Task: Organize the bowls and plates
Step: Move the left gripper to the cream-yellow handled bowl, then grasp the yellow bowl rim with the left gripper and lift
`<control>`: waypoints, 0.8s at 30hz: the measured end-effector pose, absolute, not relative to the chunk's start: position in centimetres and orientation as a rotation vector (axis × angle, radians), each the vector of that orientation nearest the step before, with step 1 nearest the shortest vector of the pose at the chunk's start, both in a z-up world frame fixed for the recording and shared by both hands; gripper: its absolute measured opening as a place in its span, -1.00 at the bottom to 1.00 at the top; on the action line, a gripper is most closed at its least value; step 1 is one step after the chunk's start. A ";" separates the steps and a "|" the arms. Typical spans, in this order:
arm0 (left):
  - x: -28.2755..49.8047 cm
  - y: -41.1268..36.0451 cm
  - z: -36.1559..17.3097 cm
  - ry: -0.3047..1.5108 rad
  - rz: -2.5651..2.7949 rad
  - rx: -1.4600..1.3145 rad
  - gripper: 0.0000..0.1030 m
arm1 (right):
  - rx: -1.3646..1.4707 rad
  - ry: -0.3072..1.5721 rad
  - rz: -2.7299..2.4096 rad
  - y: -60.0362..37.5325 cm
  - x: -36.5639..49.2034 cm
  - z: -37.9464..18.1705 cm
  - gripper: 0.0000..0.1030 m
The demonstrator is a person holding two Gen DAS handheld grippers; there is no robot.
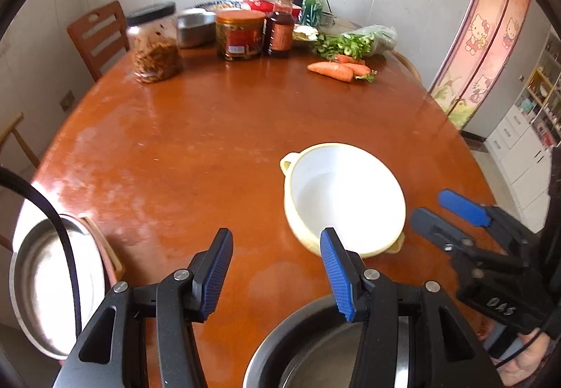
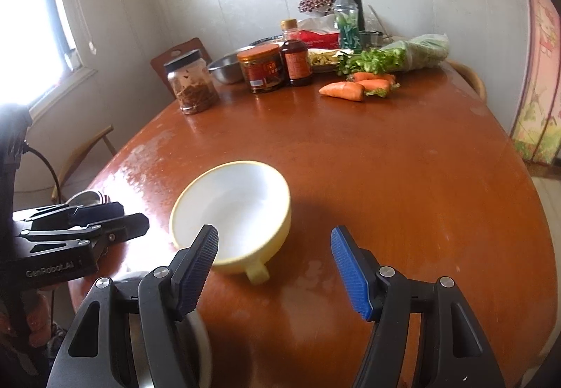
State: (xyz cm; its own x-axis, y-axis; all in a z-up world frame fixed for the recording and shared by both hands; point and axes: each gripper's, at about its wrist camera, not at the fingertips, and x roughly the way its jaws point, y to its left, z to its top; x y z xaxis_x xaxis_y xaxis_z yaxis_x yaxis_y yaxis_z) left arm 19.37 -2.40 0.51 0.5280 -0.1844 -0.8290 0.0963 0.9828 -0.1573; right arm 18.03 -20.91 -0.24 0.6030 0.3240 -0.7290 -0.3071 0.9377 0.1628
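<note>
The yellow bowl (image 2: 233, 214) sits mid-frame on the table (image 2: 385, 177), just beyond the wide-open right hand-held gripper (image 2: 275, 244); the left hand-held gripper (image 1: 277, 247) also gapes wide.

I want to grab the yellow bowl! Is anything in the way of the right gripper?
No. The right gripper is open, and only bare table shows between its fingers and the yellow bowl. The left gripper sits off to the side.

The left gripper (image 1: 277, 269) holds its jaws wide apart above the counter (image 1: 210, 128), a yellow bowl (image 1: 343, 198) just beyond its right jaw, a steel bowl (image 1: 315, 353) beneath that jaw, and 1 steel plate (image 1: 42, 286) off left.
</note>
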 end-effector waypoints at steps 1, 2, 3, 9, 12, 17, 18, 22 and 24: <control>19.7 -2.5 0.3 1.012 -0.169 -0.100 0.00 | 0.015 0.851 0.368 -20.8 18.3 -0.4 0.27; 19.9 -2.6 0.2 1.016 -0.168 -0.102 0.00 | 0.000 0.858 0.376 -20.5 18.9 -0.7 0.18; 20.1 -2.6 0.1 1.018 -0.171 -0.102 0.00 | -0.012 0.867 0.383 -20.3 19.3 -1.0 0.15; 21.4 -3.4 -0.1 1.038 -0.204 -0.110 0.00 | -0.059 0.909 0.430 -19.1 21.3 -2.5 -0.12; 22.1 -3.8 -0.8 1.070 -0.201 -0.105 0.00 | -0.069 0.921 0.441 -18.9 22.1 -3.0 -0.19; 22.8 -4.4 -2.0 1.119 -0.221 -0.104 0.00 | -0.075 0.936 0.466 -18.4 23.3 -3.4 -0.21; 23.0 -4.5 -2.2 1.129 -0.226 -0.106 0.00 | -0.079 0.940 0.469 -18.3 23.6 -3.5 -0.21; 23.3 -4.6 -3.3 1.182 -0.258 -0.132 0.00 | -0.078 0.981 0.480 -18.1 24.6 -4.4 -0.36; 23.6 -4.7 -3.6 1.194 -0.269 -0.135 -0.01 | -0.064 0.995 0.495 -18.1 24.6 -4.6 -0.40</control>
